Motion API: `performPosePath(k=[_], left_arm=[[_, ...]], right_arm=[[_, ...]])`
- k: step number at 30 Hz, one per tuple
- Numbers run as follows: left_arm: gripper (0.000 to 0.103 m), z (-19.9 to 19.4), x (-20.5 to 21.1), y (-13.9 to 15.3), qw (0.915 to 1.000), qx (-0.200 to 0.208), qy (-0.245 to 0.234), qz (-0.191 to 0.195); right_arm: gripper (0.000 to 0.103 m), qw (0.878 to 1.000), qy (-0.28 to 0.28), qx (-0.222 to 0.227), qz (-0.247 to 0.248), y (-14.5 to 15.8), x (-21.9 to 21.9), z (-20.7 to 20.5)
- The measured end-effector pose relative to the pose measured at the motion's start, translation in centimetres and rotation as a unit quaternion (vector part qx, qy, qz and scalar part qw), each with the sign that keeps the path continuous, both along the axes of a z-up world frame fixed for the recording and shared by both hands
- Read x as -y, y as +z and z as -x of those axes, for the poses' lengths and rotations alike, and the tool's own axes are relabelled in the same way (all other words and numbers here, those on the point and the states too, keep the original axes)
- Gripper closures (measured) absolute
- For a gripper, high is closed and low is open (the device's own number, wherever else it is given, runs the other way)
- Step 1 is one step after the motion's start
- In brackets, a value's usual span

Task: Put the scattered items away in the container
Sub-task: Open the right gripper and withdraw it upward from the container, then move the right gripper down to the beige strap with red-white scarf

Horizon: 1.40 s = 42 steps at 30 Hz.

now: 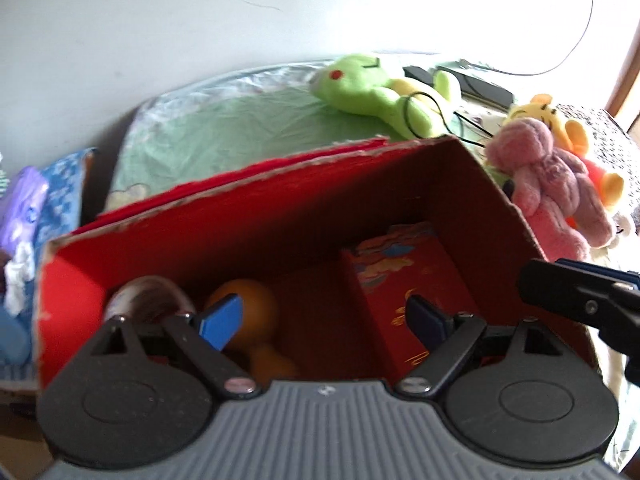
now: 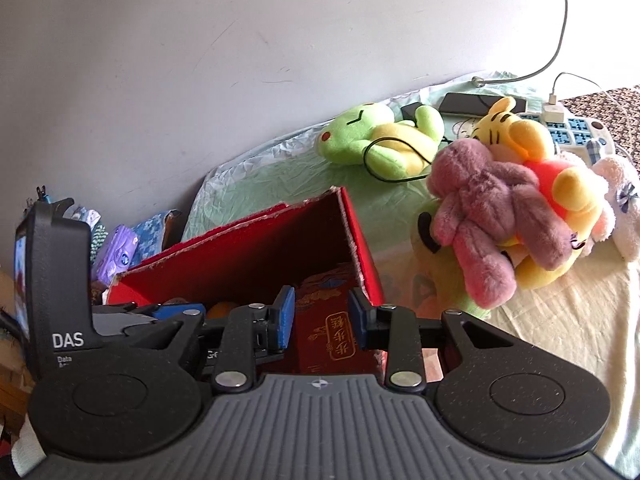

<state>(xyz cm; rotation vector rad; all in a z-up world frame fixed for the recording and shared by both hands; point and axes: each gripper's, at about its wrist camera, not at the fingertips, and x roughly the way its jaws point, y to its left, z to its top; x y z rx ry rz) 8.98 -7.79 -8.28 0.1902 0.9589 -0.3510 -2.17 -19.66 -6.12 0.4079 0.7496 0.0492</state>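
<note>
I am holding both grippers over the red box (image 1: pixel 256 216), which is sitting on the bed. The left gripper (image 1: pixel 324 320) is hanging wide apart and empty above an orange toy (image 1: pixel 248 312), seemingly plush, though blur is hiding detail. The right gripper (image 2: pixel 322 316) is also standing apart, holding nothing. The pink plush (image 2: pixel 480 208) is lying just right of the box, on a yellow one. I am judging it the next pick: approach its torso squarely, then close.

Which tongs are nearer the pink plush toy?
Right. The right tongs sit over the red box's end beside the pink plush toy; the left tongs are over its middle, farther away.
</note>
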Motion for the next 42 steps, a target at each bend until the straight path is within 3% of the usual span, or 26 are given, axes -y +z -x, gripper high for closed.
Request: performPosePath(k=[11, 19, 28, 42], left_arm=[[0.015, 3.0, -2.5, 2.4, 0.9928, 0.053, 0.100, -0.040], [0.015, 4.6, -3.3, 3.2, 0.9848, 0.040, 0.164, -0.040], [0.015, 6.0, -3.0, 3.3, 0.9813, 0.025, 0.186, -0.041], [0.015, 8.1, -2.2, 3.8, 0.9800, 0.022, 0.198, 0.003]], right_arm=[[0.070, 0.998, 0.062, 0.008, 0.000, 0.3, -1.6, -0.2], [0.069, 0.995, 0.097, 0.014, 0.012, 0.7, -1.4, 0.5], [0.059, 0.992, 0.123, 0.009, 0.023, 0.8, -0.9, 1.1], [0.059, 0.988, 0.156, 0.020, 0.007, 0.8, 0.6, 3.5]])
